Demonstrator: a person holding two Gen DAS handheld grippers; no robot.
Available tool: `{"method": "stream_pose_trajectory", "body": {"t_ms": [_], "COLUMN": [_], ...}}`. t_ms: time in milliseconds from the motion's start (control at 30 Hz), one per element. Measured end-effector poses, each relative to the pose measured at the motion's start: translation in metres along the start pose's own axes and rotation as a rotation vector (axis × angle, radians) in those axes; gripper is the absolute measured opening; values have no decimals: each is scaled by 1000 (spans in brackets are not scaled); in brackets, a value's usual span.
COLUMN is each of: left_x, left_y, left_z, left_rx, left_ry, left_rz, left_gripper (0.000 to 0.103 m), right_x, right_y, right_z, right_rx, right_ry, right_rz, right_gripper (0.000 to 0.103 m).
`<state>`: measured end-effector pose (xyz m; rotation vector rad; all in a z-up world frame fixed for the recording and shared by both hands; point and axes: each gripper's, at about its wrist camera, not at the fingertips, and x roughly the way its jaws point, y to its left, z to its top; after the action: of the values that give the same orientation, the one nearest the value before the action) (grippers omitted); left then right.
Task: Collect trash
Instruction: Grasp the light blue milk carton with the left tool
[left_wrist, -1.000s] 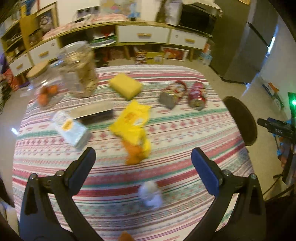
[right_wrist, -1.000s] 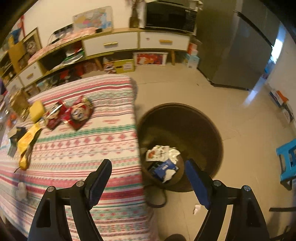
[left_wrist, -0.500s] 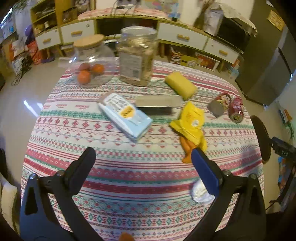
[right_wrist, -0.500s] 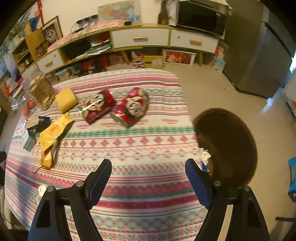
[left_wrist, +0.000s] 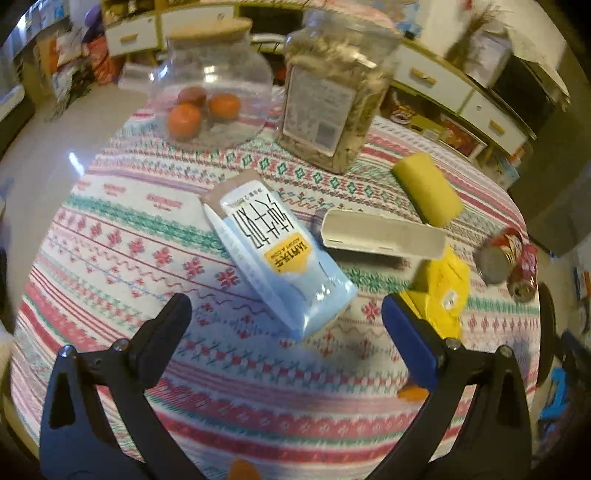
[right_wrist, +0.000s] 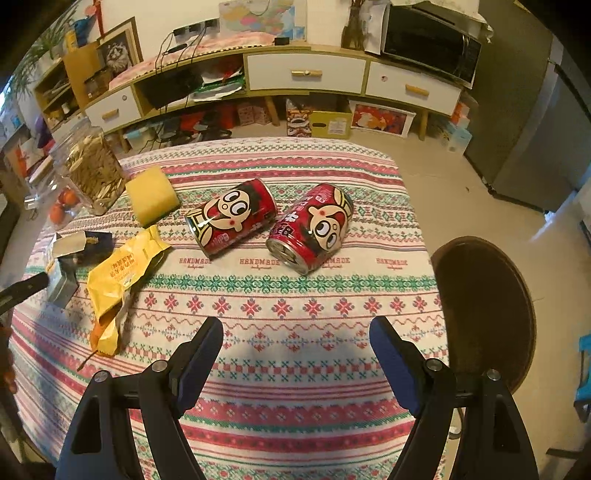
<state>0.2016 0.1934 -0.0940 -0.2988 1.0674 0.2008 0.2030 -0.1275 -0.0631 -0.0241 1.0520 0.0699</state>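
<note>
A light blue milk carton (left_wrist: 277, 254) lies on its side on the striped tablecloth (left_wrist: 122, 236), just beyond my open, empty left gripper (left_wrist: 284, 314). Behind it lie an opened small box (left_wrist: 380, 234) and a yellow wrapper (left_wrist: 443, 288). Two red cartoon cans (right_wrist: 231, 218) (right_wrist: 312, 229) lie on their sides beyond my open, empty right gripper (right_wrist: 295, 332). The yellow wrapper (right_wrist: 122, 273) and the box (right_wrist: 79, 243) show at the left of the right wrist view.
A glass jar of oranges (left_wrist: 210, 88), a jar of dried food (left_wrist: 332, 96) and a yellow sponge (left_wrist: 426, 188) stand at the table's far side. A dark round stool (right_wrist: 484, 310) stands by the table's right edge. A sideboard (right_wrist: 303, 72) lines the wall.
My left gripper has moved left and closer to the blue carton. My right gripper has swung from the floor bin back over the table toward the two cans.
</note>
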Motion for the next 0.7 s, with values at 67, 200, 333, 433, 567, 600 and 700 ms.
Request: {"method": "stream_pose_trajectory", "body": {"t_ms": [67, 200, 333, 433, 567, 600, 700], "left_x": [9, 26, 38, 35, 26, 23, 11], "left_y": [-3, -4, 5, 9, 19, 22, 35], "left_z": [3, 6, 6, 6, 2, 0, -3], "left_rx": [-27, -66, -116, -98, -67, -59, -30], "left_ry": [11, 26, 70, 75, 101, 101, 89], "left_rz": [16, 61, 41, 28, -26, -31, -42], "left_gripper": [99, 95, 76, 61, 52, 52, 52], "right_x": [4, 10, 12, 12, 11, 10, 9], "right_y": [-1, -5, -9, -8, 2, 7, 22], "right_z": [1, 1, 0, 0, 1, 1, 2], "right_rx": [3, 15, 17, 7, -19, -30, -64], "right_ry": [6, 20, 27, 27, 19, 16, 13], "right_rz": [-1, -1, 0, 0, 2, 6, 26], "right_gripper": [83, 83, 83, 83, 83, 83, 83]}}
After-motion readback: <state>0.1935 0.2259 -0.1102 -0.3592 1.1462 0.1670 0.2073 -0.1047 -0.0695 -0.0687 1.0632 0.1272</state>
